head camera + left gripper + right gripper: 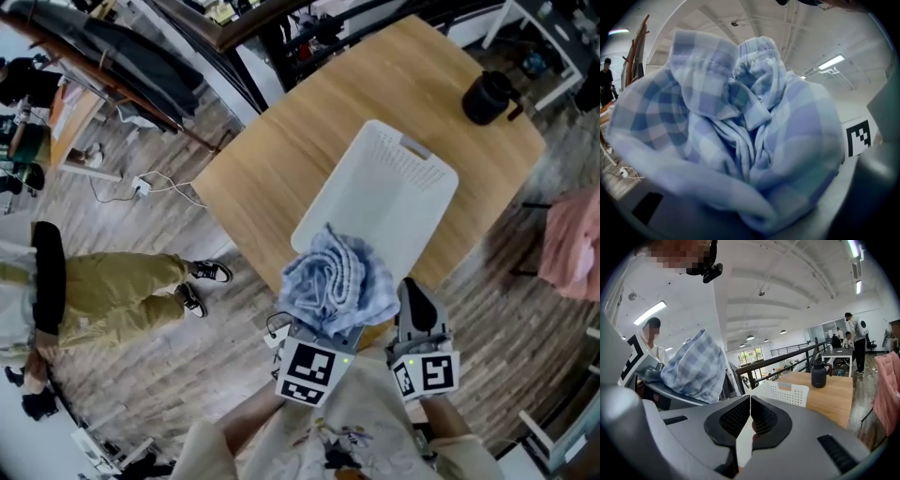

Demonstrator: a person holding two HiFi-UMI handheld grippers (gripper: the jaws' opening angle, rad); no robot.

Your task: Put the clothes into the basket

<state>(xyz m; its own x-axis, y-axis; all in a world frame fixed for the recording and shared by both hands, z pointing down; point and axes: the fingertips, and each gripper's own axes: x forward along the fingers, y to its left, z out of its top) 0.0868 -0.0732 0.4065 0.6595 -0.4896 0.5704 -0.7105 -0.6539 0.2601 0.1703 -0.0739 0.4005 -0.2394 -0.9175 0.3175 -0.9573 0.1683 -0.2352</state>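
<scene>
Apparently buried — left gripper under clothes.

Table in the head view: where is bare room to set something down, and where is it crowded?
Bare wood lies on the table left of the white basket, and in the strip between the basket and the black jug. The basket itself looks empty. Crowded: the near edge, where the checked clothes and the right gripper hang.

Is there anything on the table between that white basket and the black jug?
No. Only bare wooden table lies between the white basket and the black jug, as the head view shows plainly.
</scene>
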